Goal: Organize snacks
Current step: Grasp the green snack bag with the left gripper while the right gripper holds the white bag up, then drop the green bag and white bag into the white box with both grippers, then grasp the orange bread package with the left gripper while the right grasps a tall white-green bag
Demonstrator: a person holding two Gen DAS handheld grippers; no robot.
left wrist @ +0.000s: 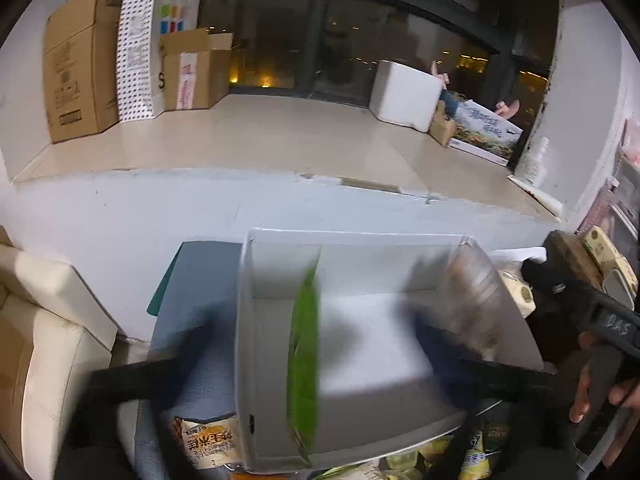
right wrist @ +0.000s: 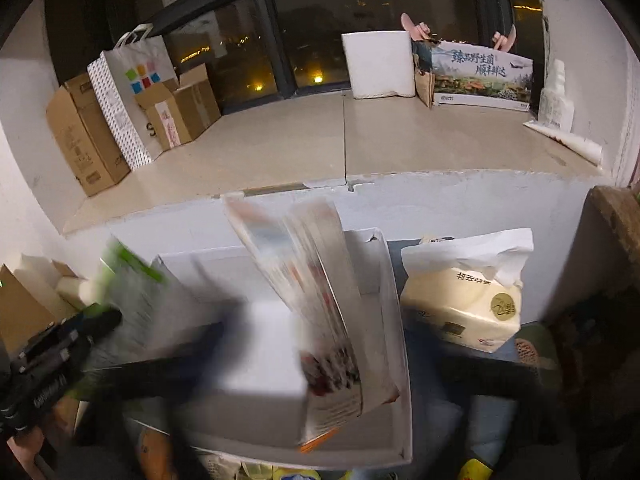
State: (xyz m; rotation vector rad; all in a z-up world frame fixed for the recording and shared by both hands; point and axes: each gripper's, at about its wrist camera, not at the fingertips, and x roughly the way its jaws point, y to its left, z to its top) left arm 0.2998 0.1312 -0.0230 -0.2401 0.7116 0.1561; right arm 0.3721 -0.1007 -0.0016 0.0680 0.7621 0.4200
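White open-topped box (left wrist: 360, 336), on a blue-grey table (left wrist: 192, 272) set against a pale wall below a wide stone sill (left wrist: 256, 136). Contents: green snack packet (left wrist: 305, 356), standing on edge about mid-box, smeared by motion; silvery packet (left wrist: 474, 300), leaning against the right wall, also smeared. In the right wrist view the same box holds a red-and-white printed packet (right wrist: 320, 320), tilted toward the right wall, its lower end near the front rim. Outside the box: yellow-labelled snack bag (left wrist: 208, 442) at the front left corner, cut off by the frame edge; further yellow-green bags (left wrist: 480, 452) at front right, partly hidden; cream tissue pack (right wrist: 468, 304) just beside the right wall. Open room: bare box floor left of the green packet and between the two packets; the sill well apart behind, with cardboard cartons (left wrist: 80, 64) at its left end. Left gripper (left wrist: 316, 344): fingers blurred dark, spread wide on either side of the green packet, apart from it. Right gripper (right wrist: 324, 344): fingers likewise blurred and spread either side of the printed packet; contact cannot be told.
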